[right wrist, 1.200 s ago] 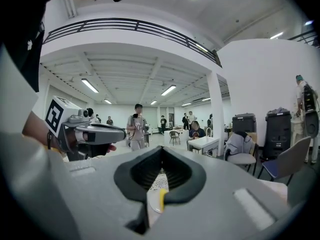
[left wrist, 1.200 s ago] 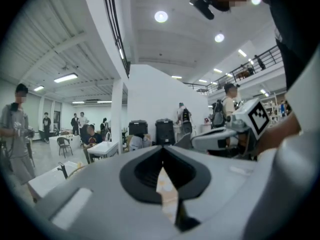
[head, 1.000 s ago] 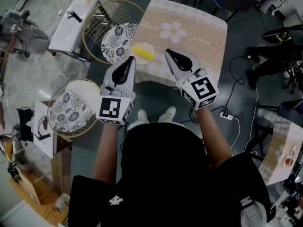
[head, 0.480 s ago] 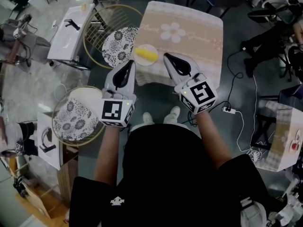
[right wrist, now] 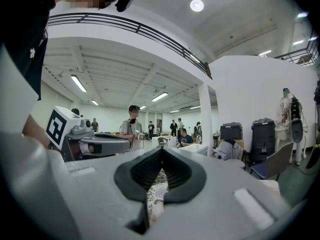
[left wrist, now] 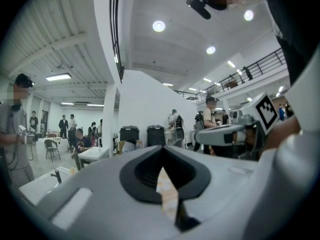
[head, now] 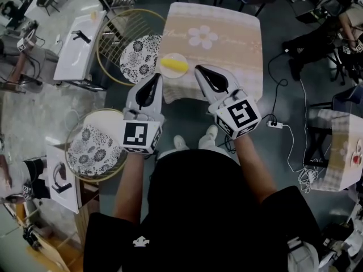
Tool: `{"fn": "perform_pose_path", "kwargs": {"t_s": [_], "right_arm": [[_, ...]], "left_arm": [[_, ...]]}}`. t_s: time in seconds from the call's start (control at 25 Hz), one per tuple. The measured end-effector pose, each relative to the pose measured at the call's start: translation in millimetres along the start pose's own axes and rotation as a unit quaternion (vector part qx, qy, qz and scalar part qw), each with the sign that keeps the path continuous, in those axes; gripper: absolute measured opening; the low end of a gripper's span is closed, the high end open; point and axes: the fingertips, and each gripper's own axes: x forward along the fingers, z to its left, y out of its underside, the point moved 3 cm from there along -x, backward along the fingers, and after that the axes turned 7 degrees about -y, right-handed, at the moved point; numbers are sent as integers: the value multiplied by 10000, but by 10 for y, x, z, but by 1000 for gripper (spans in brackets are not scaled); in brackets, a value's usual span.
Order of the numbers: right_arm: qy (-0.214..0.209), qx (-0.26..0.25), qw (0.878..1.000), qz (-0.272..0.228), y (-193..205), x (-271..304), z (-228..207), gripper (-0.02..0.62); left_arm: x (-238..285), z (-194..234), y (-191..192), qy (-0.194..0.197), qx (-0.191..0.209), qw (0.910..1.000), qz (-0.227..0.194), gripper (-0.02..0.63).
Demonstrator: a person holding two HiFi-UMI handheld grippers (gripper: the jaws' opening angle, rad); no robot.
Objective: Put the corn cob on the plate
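In the head view a yellow corn cob (head: 173,66) lies on a small pale plate (head: 165,72) at the near left corner of a beige flowered tablecloth (head: 227,50). My left gripper (head: 152,82) is held level just short of that corner, jaws shut and empty. My right gripper (head: 203,72) sits over the cloth's near edge, just right of the corn, also shut and empty. In the left gripper view the left gripper (left wrist: 162,169) shows closed black pads; the right gripper view shows the right gripper (right wrist: 161,170) closed too.
A patterned black-and-white plate (head: 138,54) rests on a round gold wire table (head: 108,33) left of the cloth. A second patterned plate (head: 92,146) sits on another round table near my left arm. A white table (head: 76,38) is far left. Cables and a power strip (head: 274,124) lie on the floor right.
Both grippers edged forward toward the table's near edge, staying shut. The corn and plate have not moved on the cloth.
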Motion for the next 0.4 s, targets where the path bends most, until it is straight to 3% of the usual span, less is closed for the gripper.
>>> {"fn": "perform_pose_path", "kwargs": {"t_s": [0.4], "right_arm": [[84, 26, 10000, -1, -21, -21, 265, 2]], "left_arm": [[-187, 68, -10, 115, -35, 9999, -52, 9]]}}
